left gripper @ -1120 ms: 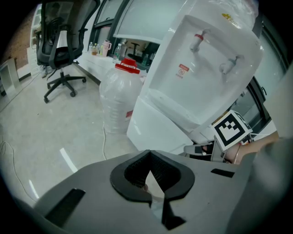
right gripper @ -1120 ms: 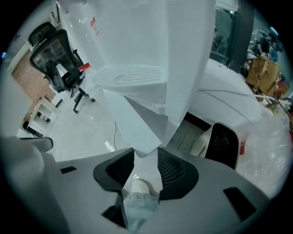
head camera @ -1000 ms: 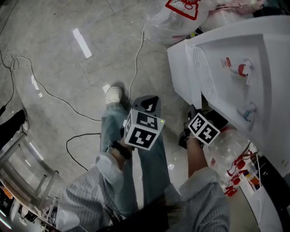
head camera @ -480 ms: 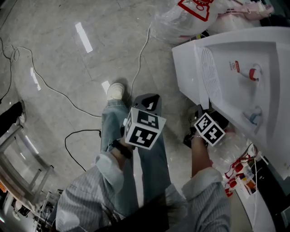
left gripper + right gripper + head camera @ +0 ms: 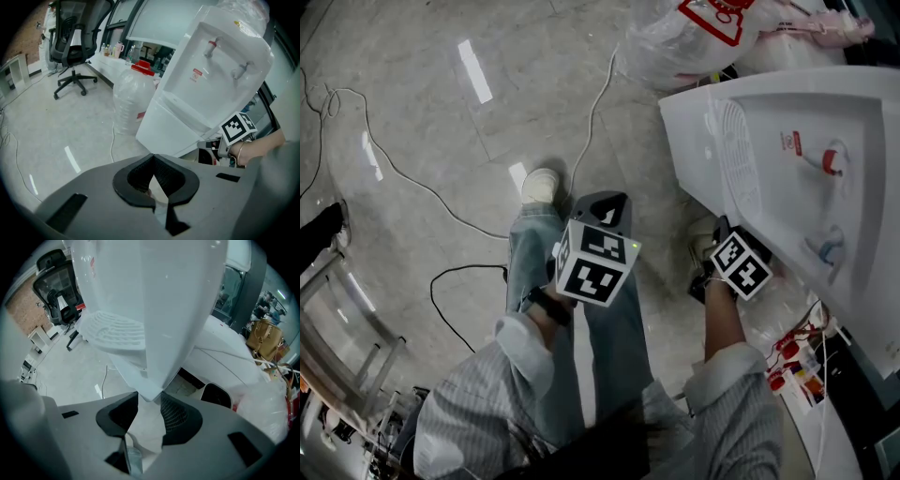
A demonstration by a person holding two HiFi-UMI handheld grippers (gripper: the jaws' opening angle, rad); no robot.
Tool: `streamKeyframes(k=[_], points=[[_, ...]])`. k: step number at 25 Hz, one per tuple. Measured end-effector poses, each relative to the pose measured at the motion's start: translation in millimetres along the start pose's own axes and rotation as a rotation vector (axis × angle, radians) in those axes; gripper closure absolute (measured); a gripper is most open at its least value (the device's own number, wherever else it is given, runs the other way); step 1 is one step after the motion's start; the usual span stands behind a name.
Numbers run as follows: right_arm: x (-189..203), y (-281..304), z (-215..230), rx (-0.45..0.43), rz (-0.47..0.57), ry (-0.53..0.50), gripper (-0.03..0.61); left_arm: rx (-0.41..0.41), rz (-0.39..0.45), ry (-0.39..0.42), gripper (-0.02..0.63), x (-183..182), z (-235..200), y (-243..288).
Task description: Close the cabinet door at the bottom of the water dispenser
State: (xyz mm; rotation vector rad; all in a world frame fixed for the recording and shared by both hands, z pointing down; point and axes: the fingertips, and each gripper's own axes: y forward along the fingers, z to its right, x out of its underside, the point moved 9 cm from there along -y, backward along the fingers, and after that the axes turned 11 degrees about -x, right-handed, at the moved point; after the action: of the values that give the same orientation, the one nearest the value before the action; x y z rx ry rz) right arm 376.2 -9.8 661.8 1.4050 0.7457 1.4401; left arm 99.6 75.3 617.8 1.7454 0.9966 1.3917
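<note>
White plastic on the cabinet door [image 5: 687,141], swung open at the foot of the water dispenser [image 5: 797,112], over the grey floor [image 5: 441,159]. Gripped at its lower corner by the right gripper [image 5: 149,397], jaws part-open and pressed on the panel edge. Beside it, left gripper [image 5: 153,157]: jaws together, empty.

2 grippers [image 5: 153,158] [image 5: 149,405], 1 dispenser [image 5: 213,79], 1 door [image 5: 173,310]

Cabinet door [image 5: 164,357] between right tongs [image 5: 150,398]: smooth glossy white plastic. Pads [image 5: 174,416]: black, ribbed, matt. Floor [image 5: 422,141] beneath tongs: polished, reflective, stone-look.
</note>
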Motion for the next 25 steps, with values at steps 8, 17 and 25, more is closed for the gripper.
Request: streamKeyframes(k=[8, 17, 25], points=[[-7.5, 2.5, 6.5, 0.068, 0.031, -0.019, 0.430, 0.008, -0.001, 0.008, 0.603, 0.3, -1.3, -1.3], [-11.6, 2.9, 7.8, 0.098, 0.041, 0.006, 0.436, 0.010, 0.001, 0.015, 0.603, -4.1, -8.1, -2.9], [-6.8, -16.9, -12.6, 0.109, 0.025, 0.088, 0.436, 0.027, 0.020, 0.053, 0.603, -25.2, -10.9, -26.1]])
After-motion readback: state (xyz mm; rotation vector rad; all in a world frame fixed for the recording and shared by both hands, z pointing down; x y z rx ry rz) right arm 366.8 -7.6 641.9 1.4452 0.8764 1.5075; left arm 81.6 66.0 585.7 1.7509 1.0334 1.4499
